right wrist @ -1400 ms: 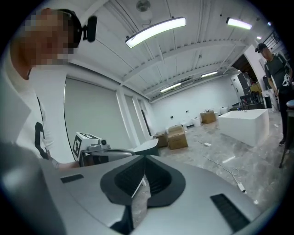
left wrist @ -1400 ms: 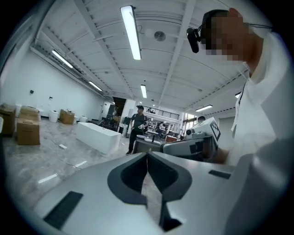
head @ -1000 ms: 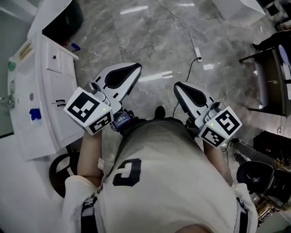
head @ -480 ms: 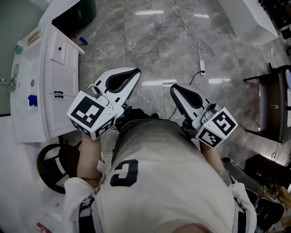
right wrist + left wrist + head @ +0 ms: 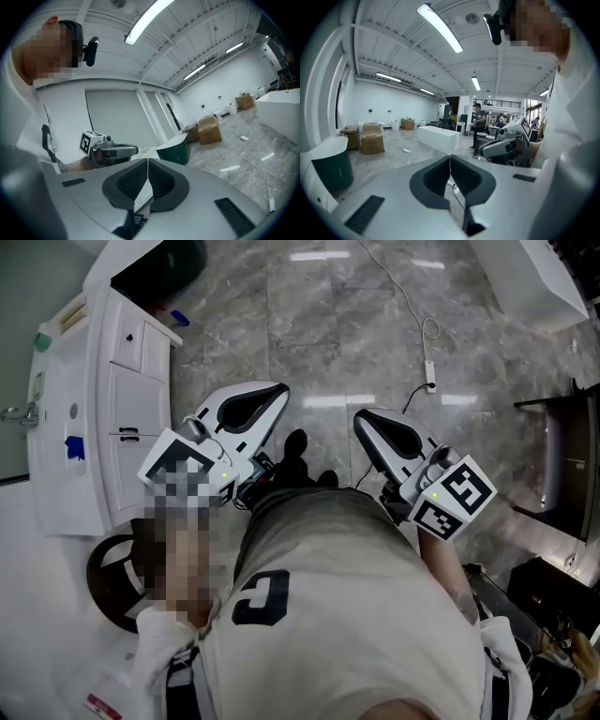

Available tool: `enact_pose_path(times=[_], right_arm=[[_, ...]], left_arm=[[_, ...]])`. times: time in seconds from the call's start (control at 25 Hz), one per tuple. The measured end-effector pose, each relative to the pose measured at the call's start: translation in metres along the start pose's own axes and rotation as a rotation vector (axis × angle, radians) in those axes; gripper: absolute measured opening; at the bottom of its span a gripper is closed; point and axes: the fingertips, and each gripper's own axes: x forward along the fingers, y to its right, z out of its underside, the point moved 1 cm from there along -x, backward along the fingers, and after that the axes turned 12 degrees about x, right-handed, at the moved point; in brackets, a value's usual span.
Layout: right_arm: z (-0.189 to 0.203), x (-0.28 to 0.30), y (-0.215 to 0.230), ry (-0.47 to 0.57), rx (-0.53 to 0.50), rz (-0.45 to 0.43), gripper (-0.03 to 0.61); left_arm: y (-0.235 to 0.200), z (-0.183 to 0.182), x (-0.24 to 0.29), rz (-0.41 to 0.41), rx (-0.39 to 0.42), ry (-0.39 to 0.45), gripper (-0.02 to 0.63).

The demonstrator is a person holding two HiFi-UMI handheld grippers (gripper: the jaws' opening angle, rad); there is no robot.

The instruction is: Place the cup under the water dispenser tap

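Seemingly empty, left gripper (image 5: 450,156) and right gripper (image 5: 148,161) hang closed.

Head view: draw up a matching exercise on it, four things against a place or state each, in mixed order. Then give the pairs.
Things:
1. left tongs
2. white cabinet
3. power strip
4. dark green bin

Places or states:
A. lying on the grey floor, upper right of centre
B. top left corner, beyond the cabinet
C. shut, with nothing between them
D. along the left side, its doors facing the open floor

Pairs: 1-C, 2-D, 3-A, 4-B.
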Motion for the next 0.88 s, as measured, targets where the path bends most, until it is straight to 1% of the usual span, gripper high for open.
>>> enact_pose_path(times=[0.2,0.4,0.68,0.88], right_arm=[[-0.01,0.033,0.008,-0.032,-0.001,0.021,0.029],[-0.022,0.083,0.008,-0.078,-0.045,0.02,0.029],[-0.024,0.152,-0.002,-0.175,-0.108,-0.008,0.028],[-0.014,0.205,-0.007,-0.229,-0.179,-0.026,0.028]], left_arm=[[-0.038,0.001,0.007,0.02,-0.012,0.024,0.058],[-0.081,0.007,0.001,0.029,-0.016,0.061,0.058],[-0.134,0.03,-0.027,-0.014,-0.076,0.102,0.058],[-0.162,0.054,-0.047,-0.04,-0.105,0.117,0.058]])
